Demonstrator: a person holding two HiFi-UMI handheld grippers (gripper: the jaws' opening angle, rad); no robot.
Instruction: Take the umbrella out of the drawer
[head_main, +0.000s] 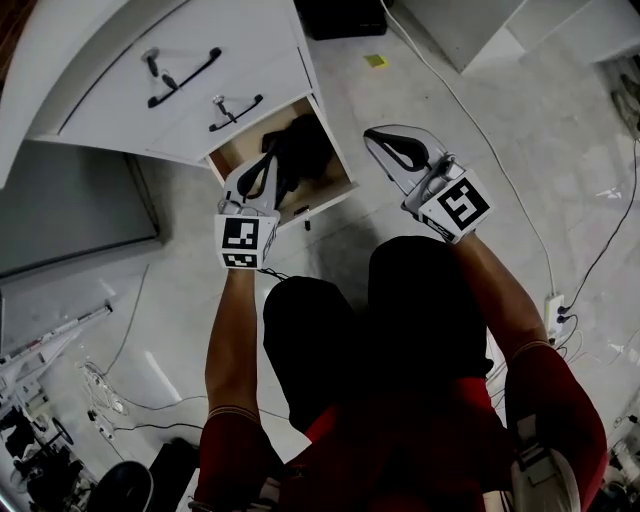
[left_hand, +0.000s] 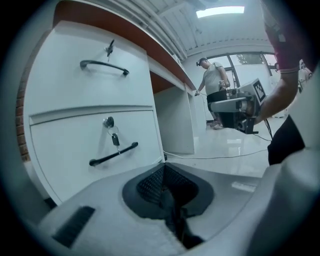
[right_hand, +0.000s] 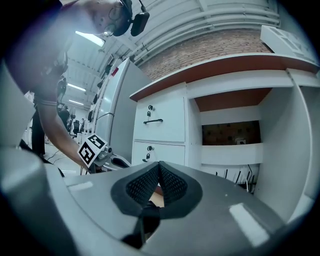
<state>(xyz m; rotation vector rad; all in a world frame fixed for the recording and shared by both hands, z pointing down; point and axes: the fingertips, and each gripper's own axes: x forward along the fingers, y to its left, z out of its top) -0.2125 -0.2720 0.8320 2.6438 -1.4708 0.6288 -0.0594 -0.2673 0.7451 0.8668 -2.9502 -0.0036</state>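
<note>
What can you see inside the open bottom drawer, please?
A dark bundle, likely the umbrella, lies on the wooden floor of the drawer. The left gripper covers the bundle's left part, so its handle and full length cannot be seen.

A lab-like workshop hall: power strip and cables on pale floor, strip lights overhead.

Pale glossy floor is crossed by loose cables. A white cabinet with black handles is set under a brown-topped counter. Brick wall is noted above; strip lights are lit overhead.
</note>
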